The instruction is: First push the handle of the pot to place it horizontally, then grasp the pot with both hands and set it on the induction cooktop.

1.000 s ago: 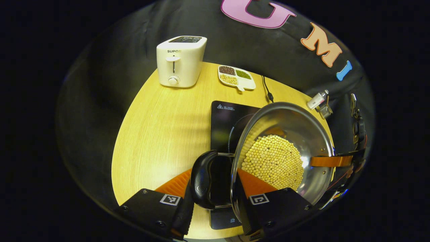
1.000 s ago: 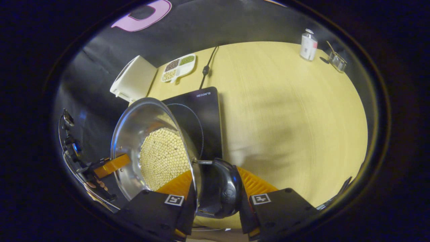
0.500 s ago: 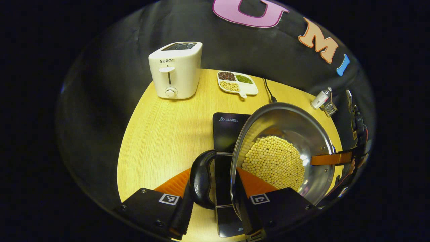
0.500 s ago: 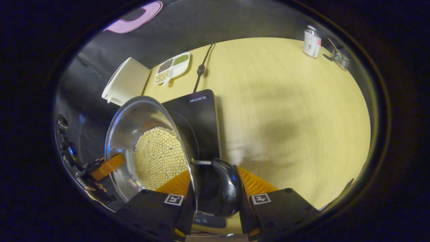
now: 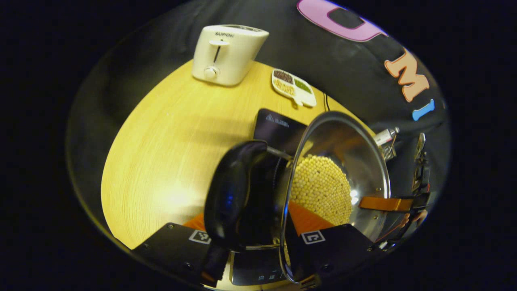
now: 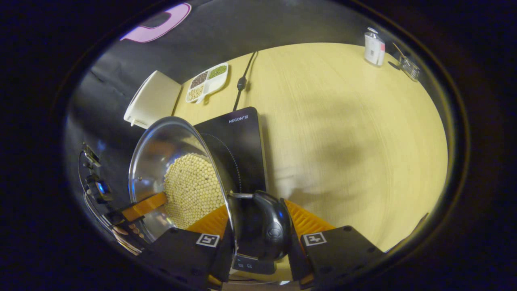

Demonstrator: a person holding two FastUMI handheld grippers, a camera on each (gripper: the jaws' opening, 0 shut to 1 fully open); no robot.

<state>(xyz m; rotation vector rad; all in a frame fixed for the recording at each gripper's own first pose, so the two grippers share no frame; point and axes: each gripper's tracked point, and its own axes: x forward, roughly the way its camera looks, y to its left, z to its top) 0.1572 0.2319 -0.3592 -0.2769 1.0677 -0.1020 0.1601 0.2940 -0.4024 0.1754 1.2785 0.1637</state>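
The left gripper [image 5: 258, 242] has its fingers closed on the pot's near side handle [image 5: 232, 194], one finger outside the black loop and the other inside the steel rim. The right gripper [image 6: 260, 244] holds the opposite handle [image 6: 268, 226] the same way, its fingers pinching loop and rim between them. Each gripper also appears far across the pot in the other's view.

Between them hangs the pot [image 5: 343, 161], filled with a layer of pale soybeans [image 5: 321, 188]. It sits over the black induction cooktop [image 6: 238, 141], whose front control edge shows beneath the handles; whether its base already touches the glass cannot be told.

In the left gripper view the handle looms large and skewed, so I judge that side may be tilted. If the two hands lower unevenly, the beans could slide and spill over the rim, or the pot could land off the cooktop's ring. A pinch on a smooth rounded handle could also slip under the load.

Around it on the counter [image 6: 343, 133]: a white toaster [image 5: 226, 54] and a divided dish of beans [image 5: 294, 87] behind the cooktop, its power cord [image 6: 242, 83] trailing back, and a small white bottle [image 6: 373, 47] with a wire holder [image 6: 408, 68] well apart. None stands in the way.
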